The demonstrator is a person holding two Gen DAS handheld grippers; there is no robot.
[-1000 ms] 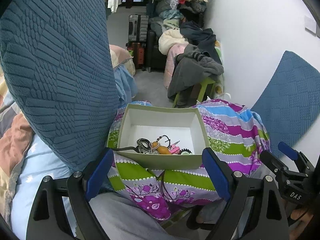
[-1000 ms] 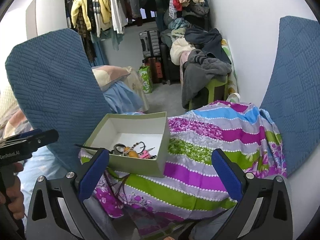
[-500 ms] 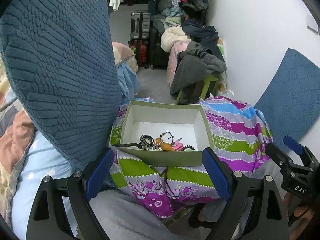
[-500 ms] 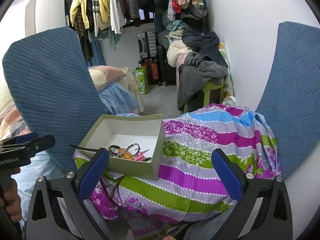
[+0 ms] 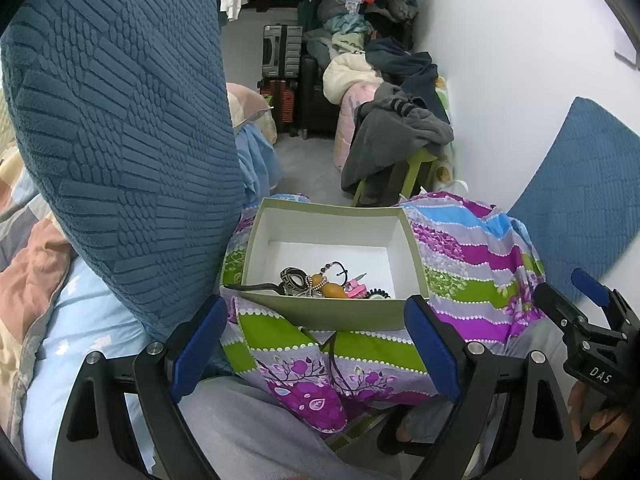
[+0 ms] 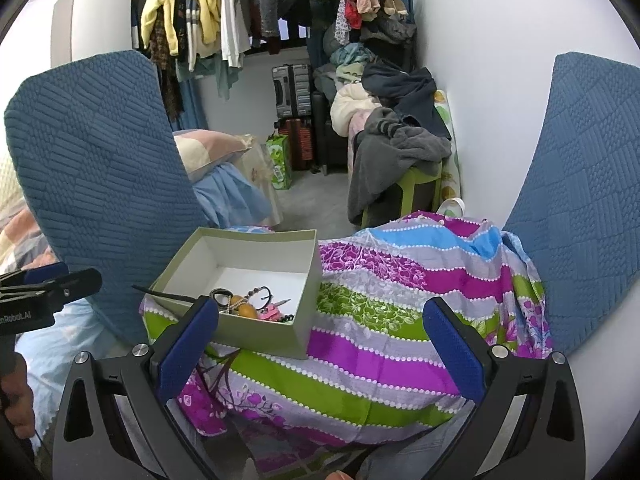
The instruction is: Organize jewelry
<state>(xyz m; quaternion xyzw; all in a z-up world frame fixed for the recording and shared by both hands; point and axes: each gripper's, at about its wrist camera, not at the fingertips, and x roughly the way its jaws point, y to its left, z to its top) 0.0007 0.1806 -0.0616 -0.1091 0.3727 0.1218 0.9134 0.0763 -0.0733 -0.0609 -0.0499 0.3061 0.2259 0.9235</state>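
A big blue quilted cushion (image 5: 120, 140) stands upright at the left, close beside the work surface, and a second blue cushion (image 6: 580, 200) leans on the white wall at the right; between them a striped floral cloth (image 6: 400, 292) in purple, green and blue is draped over a raised surface, bare across its whole right part; on its left end sits an open green box (image 5: 332, 312) with a white inside, and all the jewelry in view lies in one tangled heap (image 5: 320, 284) against the box's near wall, the far part of its floor bare; in that heap I make out a dark ring-like band, beaded strands, two amber beads and something pink, while a thin dark stick (image 6: 164, 294) pokes out over the left rim; a dark cord (image 5: 330, 346) hangs down the cloth just below the box's front; the left gripper (image 5: 316, 344) hovers in front of the box with its jaws wide apart and nothing between them; the right gripper (image 6: 320, 350) hangs over the cloth to the right of the box, jaws likewise spread and empty; by my judgement the pieces are gathered but unsorted, so the sorting itself is hardly begun, with the untangling, the stick and the cord left to deal with.
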